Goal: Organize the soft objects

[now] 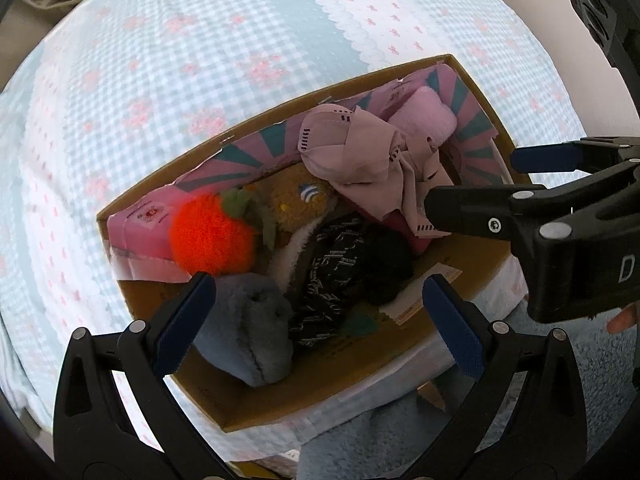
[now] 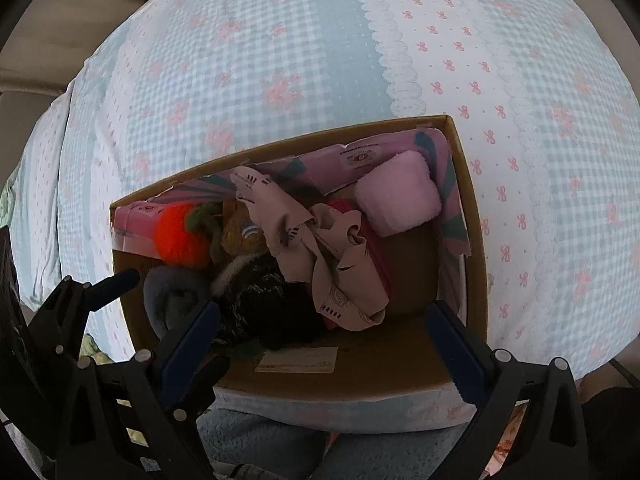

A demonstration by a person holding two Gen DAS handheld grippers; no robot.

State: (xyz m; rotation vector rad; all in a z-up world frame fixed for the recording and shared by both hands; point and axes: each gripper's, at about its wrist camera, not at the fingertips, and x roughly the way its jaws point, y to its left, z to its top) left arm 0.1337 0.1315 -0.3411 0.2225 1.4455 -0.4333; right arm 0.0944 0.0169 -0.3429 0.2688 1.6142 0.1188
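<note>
An open cardboard box (image 1: 280,109) on the bed holds soft things. They include an orange plush fruit (image 1: 210,236), a grey-blue plush (image 1: 250,332), a black patterned cloth with white fleece (image 1: 332,276), a crumpled dusty-pink cloth (image 1: 360,148) and a pink fluffy roll (image 1: 424,118). My left gripper (image 1: 320,320) hangs open above the grey-blue plush and the black cloth, holding nothing. My right gripper (image 2: 322,338) is open over the box (image 2: 380,364), with the pink cloth (image 2: 340,264) just beyond its fingertips. In the left wrist view, the right gripper (image 1: 474,182) reaches in from the right.
The box sits near the edge of a bed with a blue gingham and pink-flower sheet (image 2: 280,60). A pale blue fluffy fabric (image 2: 260,440) lies below the bed edge. Pink-and-teal paper (image 1: 240,160) lines the box's far wall. A hand (image 1: 622,320) shows behind the right gripper.
</note>
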